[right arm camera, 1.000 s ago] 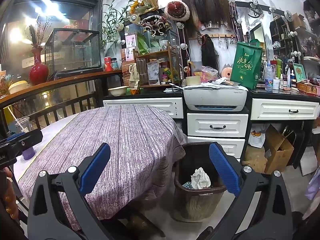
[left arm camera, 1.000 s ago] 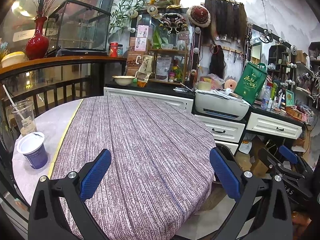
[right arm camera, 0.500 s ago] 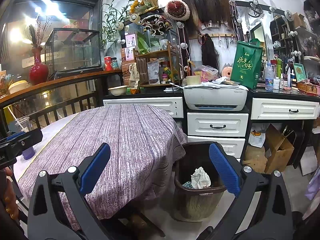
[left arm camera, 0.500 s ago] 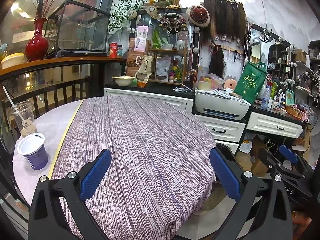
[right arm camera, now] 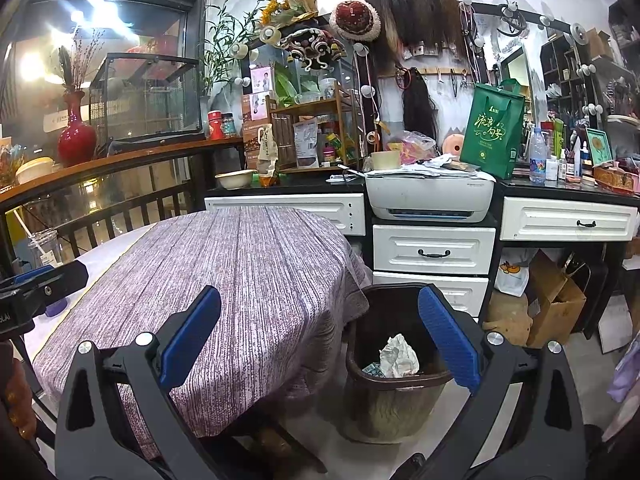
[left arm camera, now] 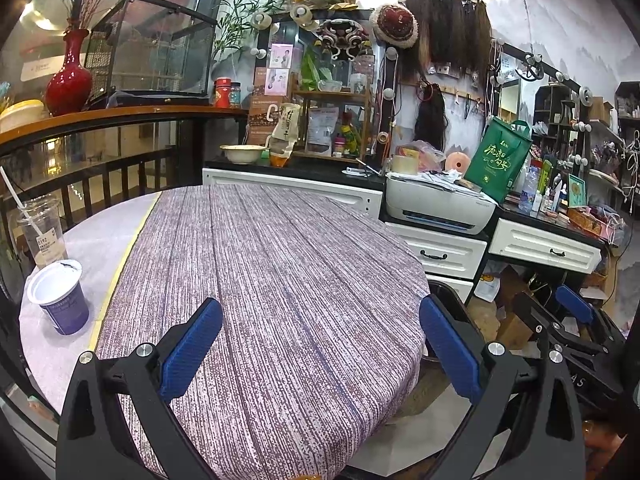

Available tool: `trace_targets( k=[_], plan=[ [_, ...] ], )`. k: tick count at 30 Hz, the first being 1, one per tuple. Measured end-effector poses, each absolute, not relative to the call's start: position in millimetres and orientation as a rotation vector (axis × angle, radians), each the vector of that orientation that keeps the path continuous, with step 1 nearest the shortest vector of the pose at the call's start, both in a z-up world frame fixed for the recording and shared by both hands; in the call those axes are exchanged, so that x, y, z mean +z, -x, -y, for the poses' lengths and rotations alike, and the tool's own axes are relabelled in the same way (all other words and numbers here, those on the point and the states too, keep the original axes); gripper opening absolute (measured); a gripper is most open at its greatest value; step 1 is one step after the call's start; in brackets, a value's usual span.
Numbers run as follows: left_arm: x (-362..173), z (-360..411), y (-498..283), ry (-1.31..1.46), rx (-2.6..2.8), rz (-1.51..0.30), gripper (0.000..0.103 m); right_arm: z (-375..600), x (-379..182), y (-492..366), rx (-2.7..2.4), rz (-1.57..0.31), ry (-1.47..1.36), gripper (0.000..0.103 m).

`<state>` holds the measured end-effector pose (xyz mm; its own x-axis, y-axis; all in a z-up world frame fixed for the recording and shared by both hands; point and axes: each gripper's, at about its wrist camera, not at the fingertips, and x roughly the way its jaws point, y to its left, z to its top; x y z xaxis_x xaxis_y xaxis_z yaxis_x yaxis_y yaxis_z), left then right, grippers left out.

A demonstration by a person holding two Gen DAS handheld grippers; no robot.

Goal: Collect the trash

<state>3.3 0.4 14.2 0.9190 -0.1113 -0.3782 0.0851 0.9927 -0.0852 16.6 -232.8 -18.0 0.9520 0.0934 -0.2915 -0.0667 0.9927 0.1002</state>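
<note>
A blue yogurt cup (left arm camera: 59,297) with a white foil lid stands on the table's left edge. A clear plastic drink cup (left arm camera: 42,229) with a straw stands just behind it, and also shows in the right wrist view (right arm camera: 45,247). My left gripper (left arm camera: 320,350) is open and empty above the purple striped tablecloth (left arm camera: 272,280), to the right of the cups. My right gripper (right arm camera: 319,346) is open and empty, near the table's right edge and above the brown trash bin (right arm camera: 394,364), which holds crumpled white paper (right arm camera: 398,358).
White drawer cabinets (right arm camera: 434,254) with a printer (right arm camera: 430,196) on top stand behind the bin. A cardboard box (right arm camera: 554,300) sits on the floor to the right. A dark railing (left arm camera: 100,176) runs behind the table on the left.
Almost nothing has changed. The left wrist view has shifted very slightly; both grippers stay open and empty.
</note>
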Motion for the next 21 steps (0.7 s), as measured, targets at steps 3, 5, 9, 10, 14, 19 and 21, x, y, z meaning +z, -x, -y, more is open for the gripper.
trace_targets(
  k=[3, 5, 9, 10, 14, 19, 21],
  plan=[
    [15.8, -0.9, -3.9, 0.057, -0.103, -0.385, 0.097, 233.3, -18.2, -16.7, 0.080, -0.299, -0.088, 0.097],
    [17.0, -0.3, -4.7, 0.050, -0.107, -0.383, 0.098, 233.5, -18.3, -16.7, 0.081, -0.301, -0.088, 0.097],
    [17.5, -0.3, -5.3, 0.045, -0.099, -0.382, 0.097, 233.6, -18.2, -17.2, 0.080, -0.305, -0.087, 0.097],
    [17.5, -0.6, -5.0, 0.043, -0.098, -0.382, 0.097, 233.7, -18.4, -17.3, 0.080, -0.305, -0.087, 0.097],
    [17.4, -0.8, -5.0, 0.043, -0.100, -0.383, 0.097, 234.7, -18.6, -17.5, 0.081, -0.305, -0.088, 0.097],
    [15.3, -1.3, -6.9, 0.039, -0.103, -0.390, 0.097, 234.2, -18.3, -17.5, 0.080, -0.305, -0.087, 0.097],
    [13.5, -2.9, -8.0, 0.037, -0.103, -0.394, 0.098, 234.5, -18.3, -17.5, 0.080, -0.305, -0.087, 0.097]
  ],
)
